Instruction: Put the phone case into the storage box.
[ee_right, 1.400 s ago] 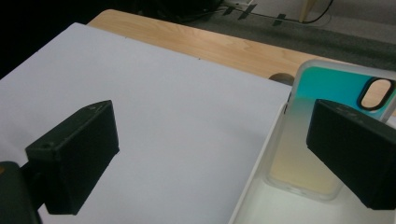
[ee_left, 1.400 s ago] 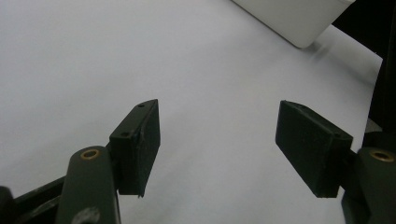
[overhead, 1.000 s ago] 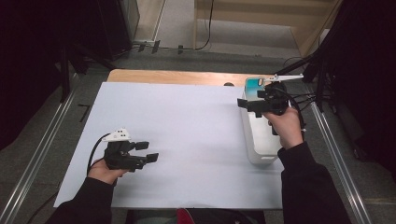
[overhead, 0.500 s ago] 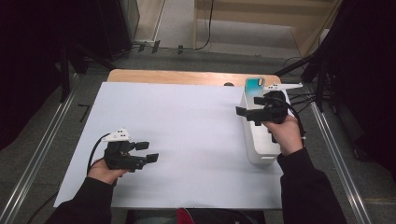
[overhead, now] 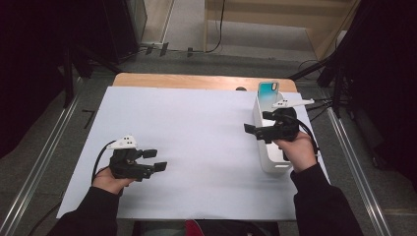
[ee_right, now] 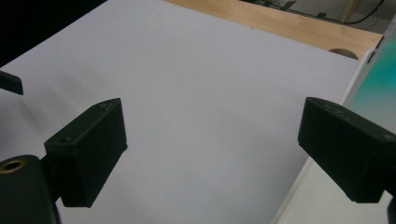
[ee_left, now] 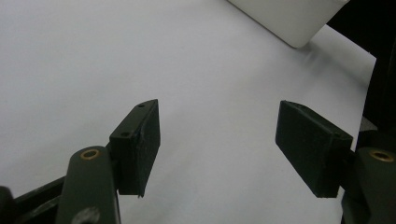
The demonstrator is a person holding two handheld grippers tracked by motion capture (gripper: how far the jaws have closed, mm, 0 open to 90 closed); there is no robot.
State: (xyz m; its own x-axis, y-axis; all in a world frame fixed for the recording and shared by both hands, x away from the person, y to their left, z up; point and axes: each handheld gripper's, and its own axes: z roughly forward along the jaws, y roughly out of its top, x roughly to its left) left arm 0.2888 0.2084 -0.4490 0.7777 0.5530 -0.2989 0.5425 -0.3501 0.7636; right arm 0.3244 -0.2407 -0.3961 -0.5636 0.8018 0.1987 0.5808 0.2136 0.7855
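A white oblong box (overhead: 266, 158) stands on the right side of a white sheet (overhead: 196, 123). A teal phone (overhead: 268, 91) stands upright at the box's far end; its teal face (ee_right: 379, 77) also shows in the right gripper view. My right gripper (overhead: 256, 123) hovers over the box's left wall, pointing left across the sheet. It is open, its jaws have just been closing a little, and nothing is between them (ee_right: 212, 149). My left gripper (overhead: 156, 160) rests low at the near left, open and empty (ee_left: 217, 140), facing the box (ee_left: 285, 18).
A strip of the wooden tabletop (overhead: 196, 81) shows beyond the sheet's far edge. Metal rails run along both sides of the table. Cables lie on the floor behind, and a dark stand sits at the right.
My right hand has come toward the near side along the box and dropped a little, uncovering the phone. The left hand has stayed put.
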